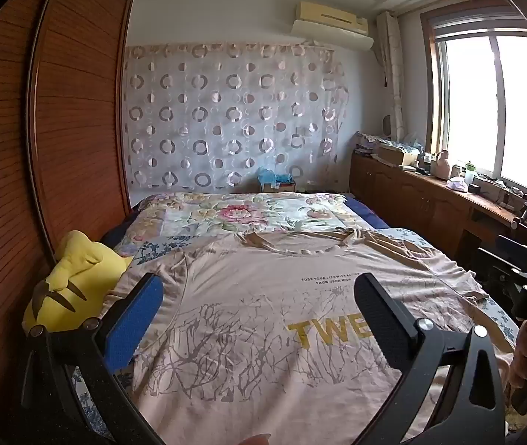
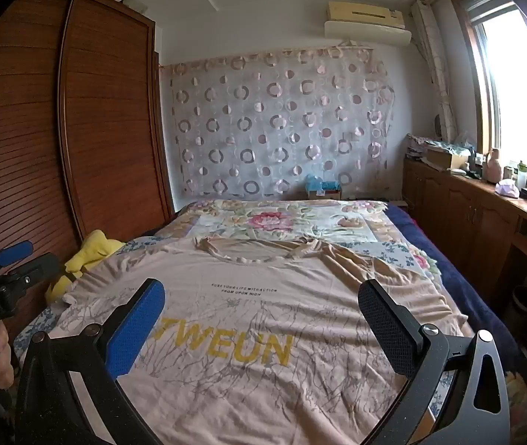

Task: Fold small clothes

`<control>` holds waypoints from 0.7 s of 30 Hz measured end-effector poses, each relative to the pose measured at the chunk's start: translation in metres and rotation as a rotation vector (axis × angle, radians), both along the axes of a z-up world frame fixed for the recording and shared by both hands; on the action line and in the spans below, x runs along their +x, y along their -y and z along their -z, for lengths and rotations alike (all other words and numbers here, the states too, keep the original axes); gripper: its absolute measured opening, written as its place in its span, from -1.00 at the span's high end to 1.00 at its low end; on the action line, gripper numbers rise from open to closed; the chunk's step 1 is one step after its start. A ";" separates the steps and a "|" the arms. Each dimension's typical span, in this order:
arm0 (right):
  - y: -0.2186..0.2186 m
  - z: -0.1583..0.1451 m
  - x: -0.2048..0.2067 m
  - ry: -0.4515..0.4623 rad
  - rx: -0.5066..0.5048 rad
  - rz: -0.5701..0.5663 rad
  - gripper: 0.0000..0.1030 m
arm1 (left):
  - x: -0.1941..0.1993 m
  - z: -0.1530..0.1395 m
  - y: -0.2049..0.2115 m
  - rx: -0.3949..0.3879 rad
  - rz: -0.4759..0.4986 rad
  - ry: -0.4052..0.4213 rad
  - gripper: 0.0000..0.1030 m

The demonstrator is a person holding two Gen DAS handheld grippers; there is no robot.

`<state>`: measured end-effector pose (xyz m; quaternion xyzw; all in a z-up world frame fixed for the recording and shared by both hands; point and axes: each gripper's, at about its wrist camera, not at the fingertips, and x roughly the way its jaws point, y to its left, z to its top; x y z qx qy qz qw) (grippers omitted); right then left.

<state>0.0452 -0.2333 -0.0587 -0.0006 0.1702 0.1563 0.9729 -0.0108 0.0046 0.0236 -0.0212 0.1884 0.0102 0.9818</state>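
**Desk:** Where is the garment?

**Me:** I see the beige T-shirt [image 1: 263,319] spread flat, print side up, on the bed [image 1: 248,211]. Its neckline points to the far end of the bed, toward the circle-patterned curtain [image 1: 226,118]. The yellow lettering [image 2: 226,345] sits in the middle of the shirt, with grey branch prints around it. One sleeve lies bunched on the side of the shirt nearer the window [image 1: 493,111].

**Desk:** And your tongs?

**Me:** My left tongs [image 1: 259,315] hover over the near part of the shirt with the jaws wide apart, nothing between them. My right tongs [image 2: 263,319] are the same: spread wide above the shirt, holding nothing. I cannot tell whether either pair touches the cloth.

**Desk:** Anything beside the shirt?

**Me:** A yellow plush toy [image 1: 74,285] lies just beside the shirt on its wardrobe [image 1: 59,111] side. A floral quilt [image 2: 282,222] covers the bed beyond the shirt's neckline.
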 end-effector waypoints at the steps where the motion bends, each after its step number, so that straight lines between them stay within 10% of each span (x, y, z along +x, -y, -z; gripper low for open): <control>1: 0.000 0.000 0.000 0.003 0.001 0.000 -1.00 | 0.000 -0.001 0.000 0.000 0.000 0.000 -1.00; 21: -0.002 -0.002 -0.003 0.010 0.004 -0.002 -1.00 | -0.001 0.000 0.000 0.001 0.001 0.006 -1.00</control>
